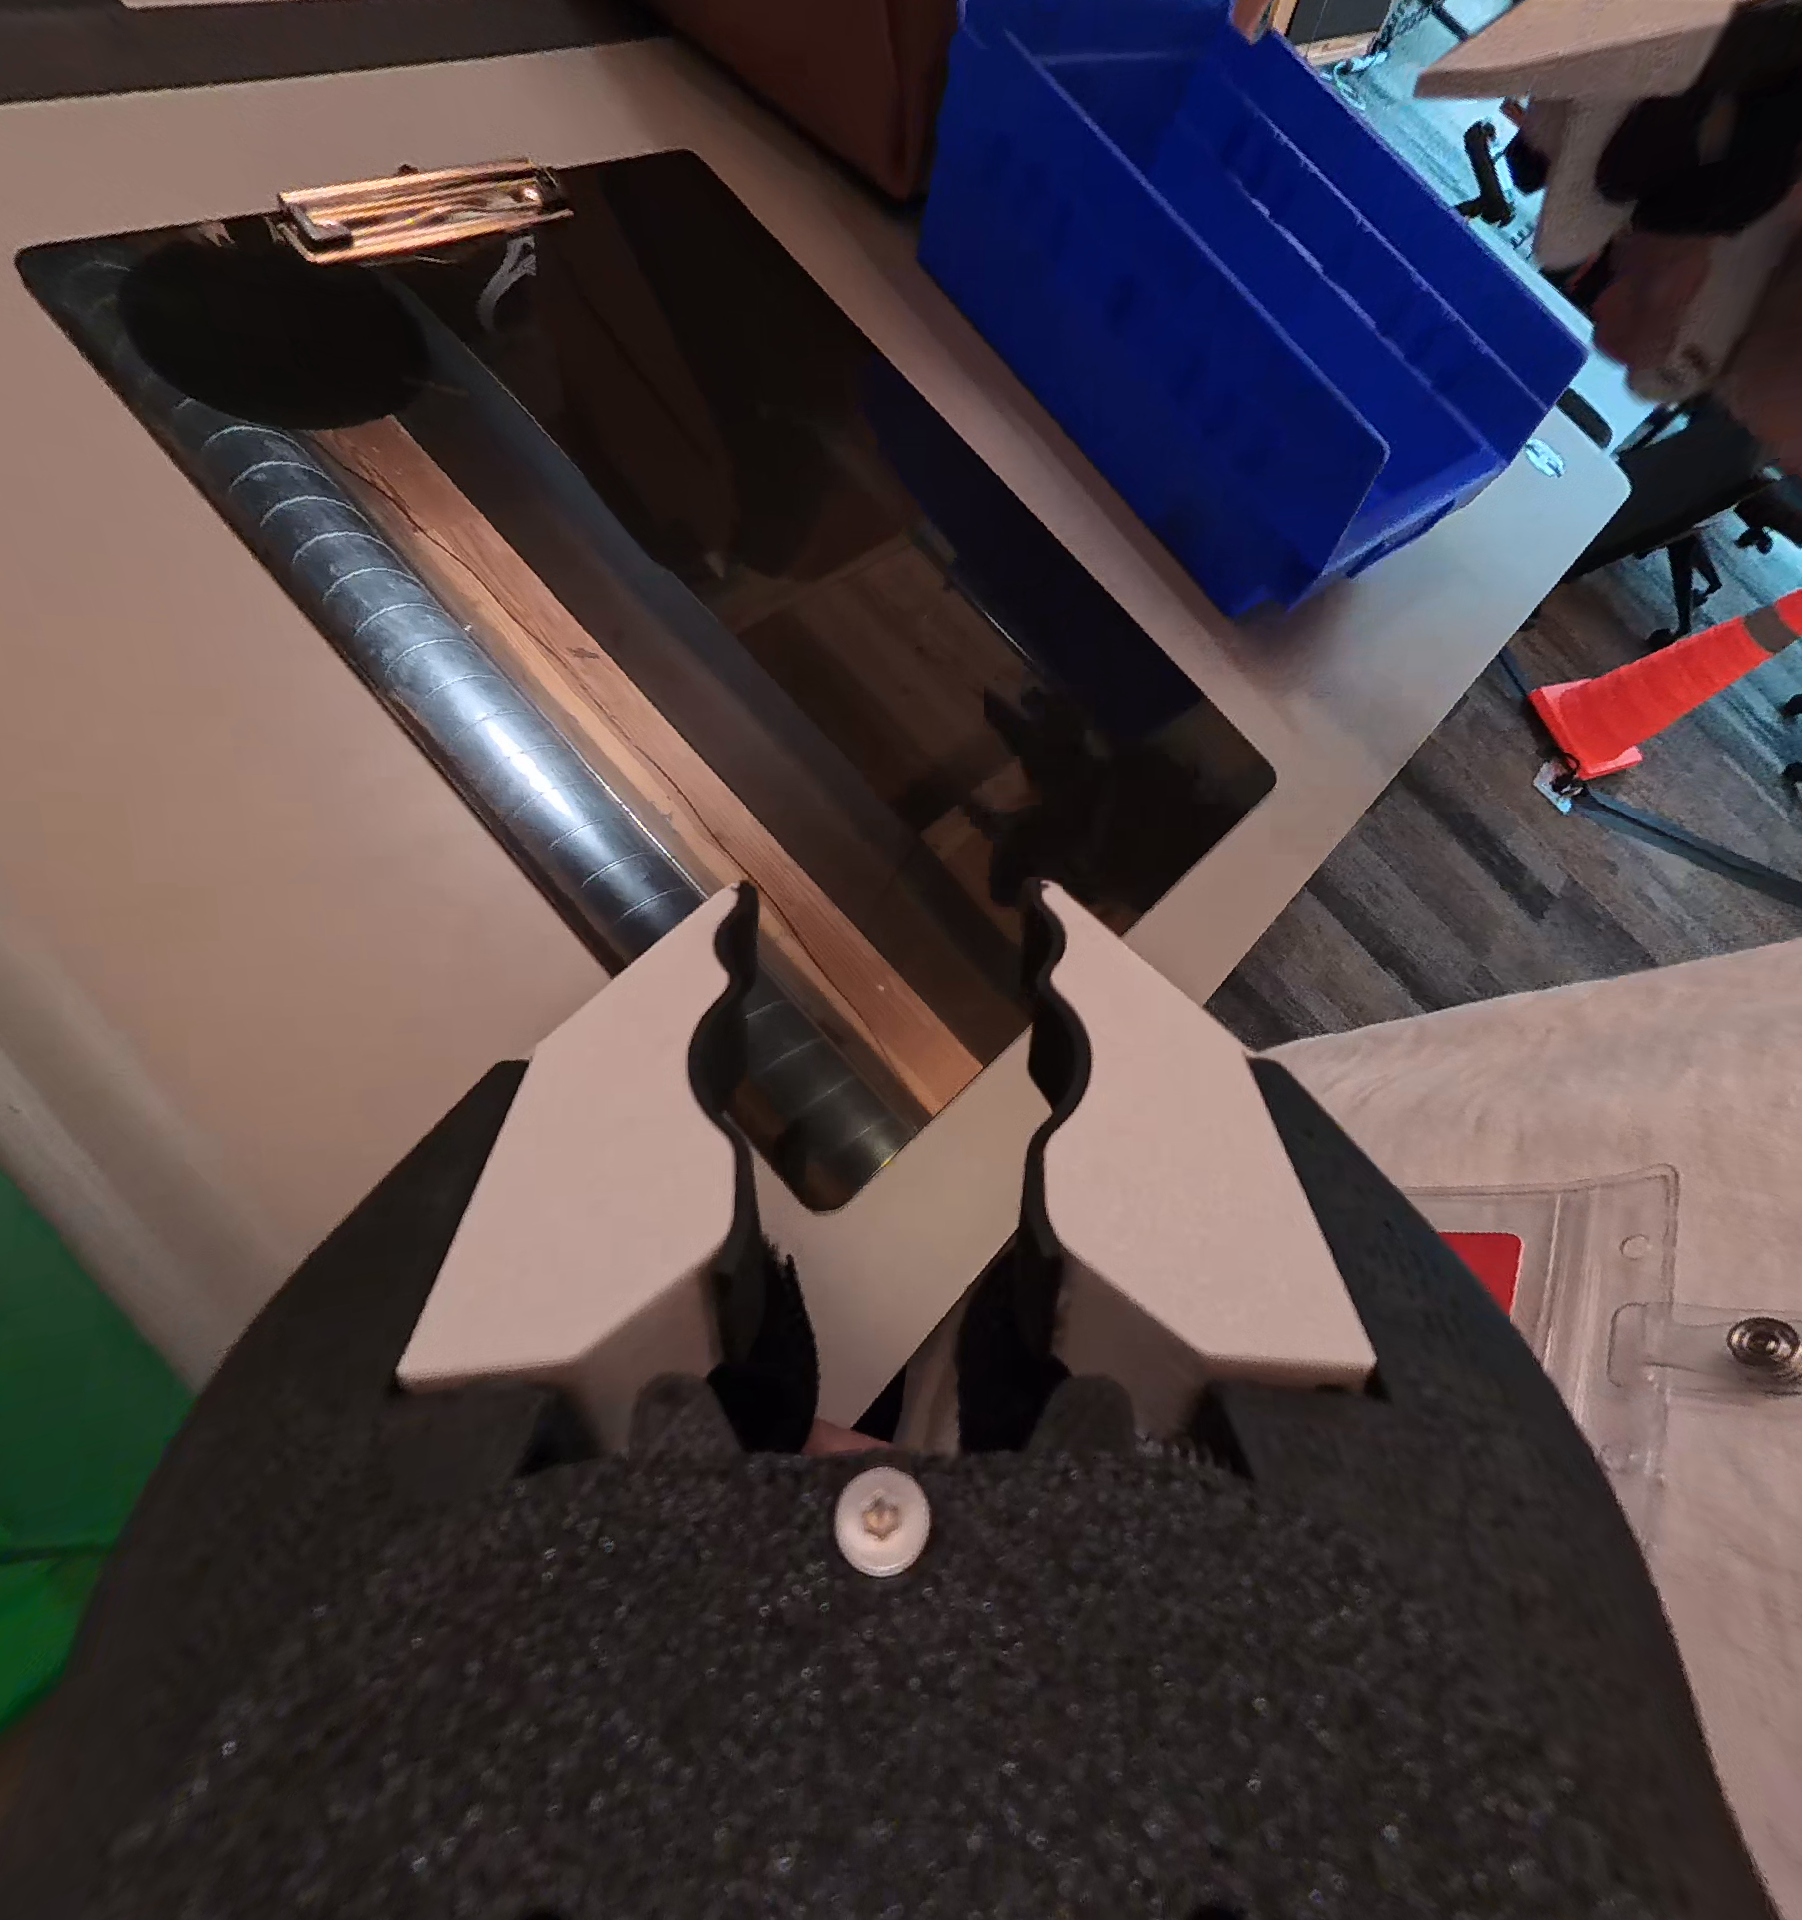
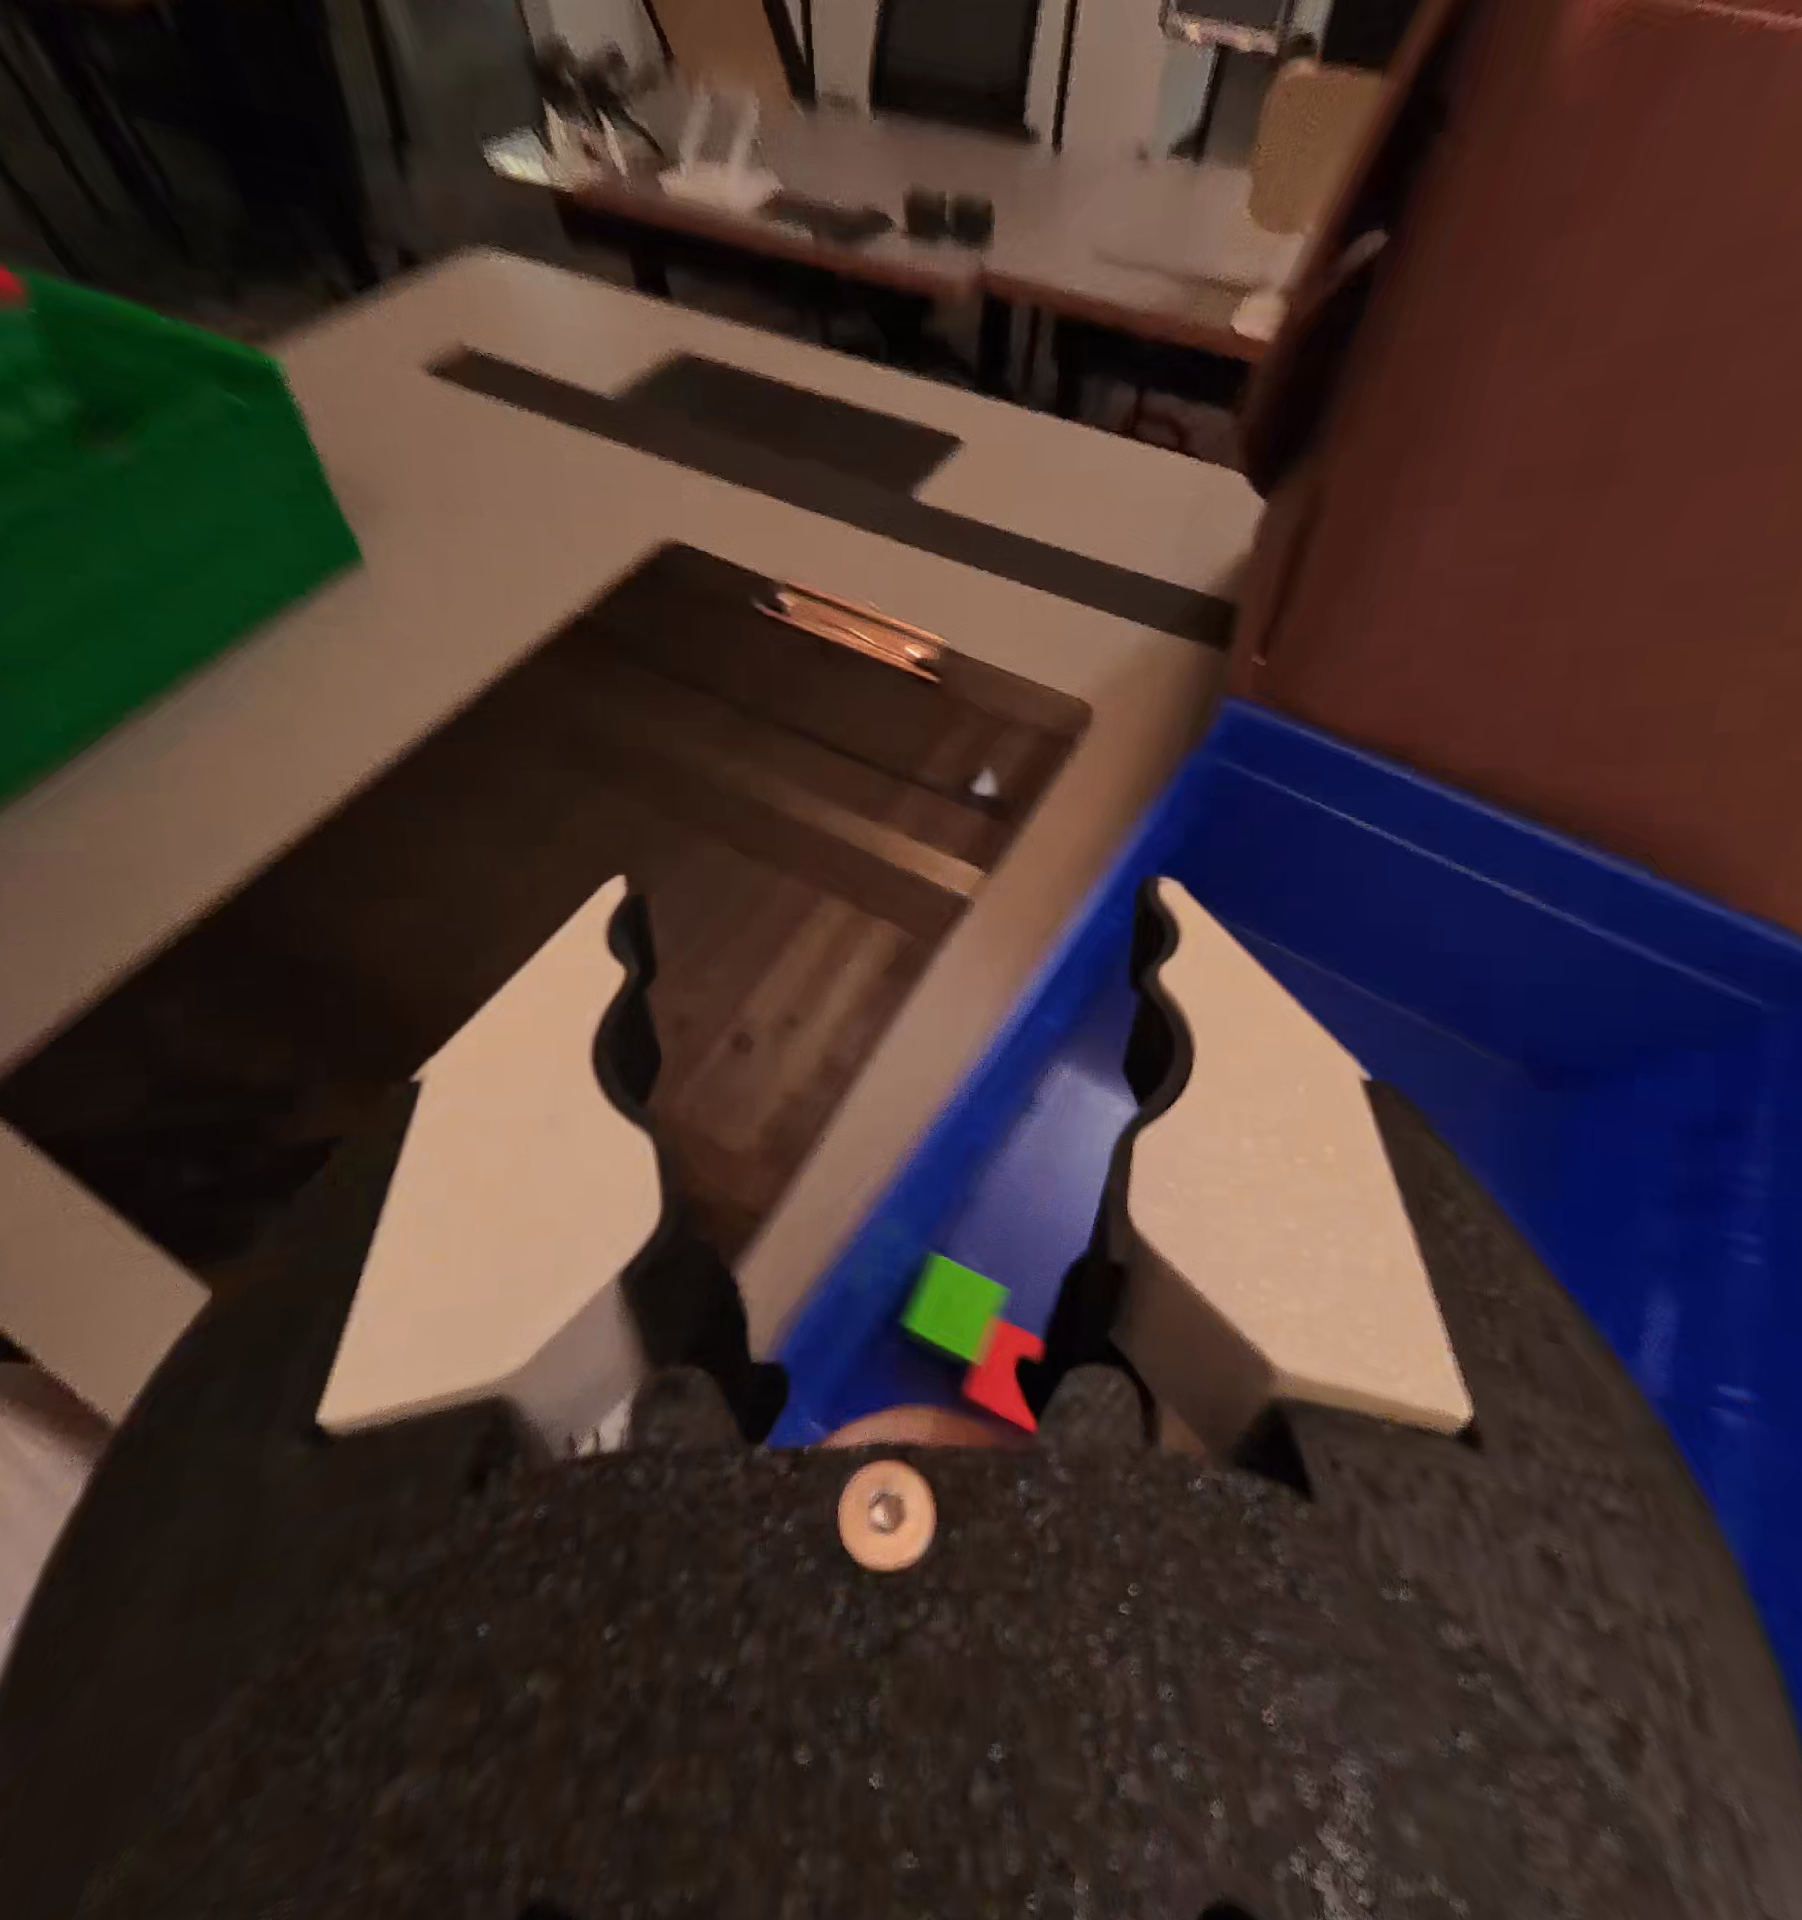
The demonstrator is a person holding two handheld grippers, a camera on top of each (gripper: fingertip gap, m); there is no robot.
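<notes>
The left tongs (image 1: 889, 904) stood spread with nothing between the fingers, hanging over the near corner of a dark, shiny clipboard (image 1: 731, 582) that lay flat on a pale table (image 1: 253, 790). A green bin (image 1: 3, 1455) showed at the near left edge of that view. The clipboard's metal clip (image 1: 424, 218) sat at its far end, and its glossy face mirrored a ribbed metal duct and wooden boards. To the right of the clipboard, well apart from it, stood a blue bin (image 1: 1240, 343) with a brown box (image 1: 835, 94) behind it. At the near right lay a white cloth (image 1: 1655, 1091) bearing a clear badge holder (image 1: 1603, 1340) with a metal snap. The right tongs (image 2: 892, 894) were also spread and held nothing; their view was blurred. There the green bin (image 2: 118, 540) stood far left, and the clipboard (image 2: 523, 914) lay under the left finger. The right finger hung over the inside of the blue bin (image 2: 1499, 987), beside the brown box (image 2: 1603, 416). On the bin's floor, near the base of the fingers, a green block (image 2: 951, 1317) and a red block (image 2: 1003, 1382) lay touching each other.
</notes>
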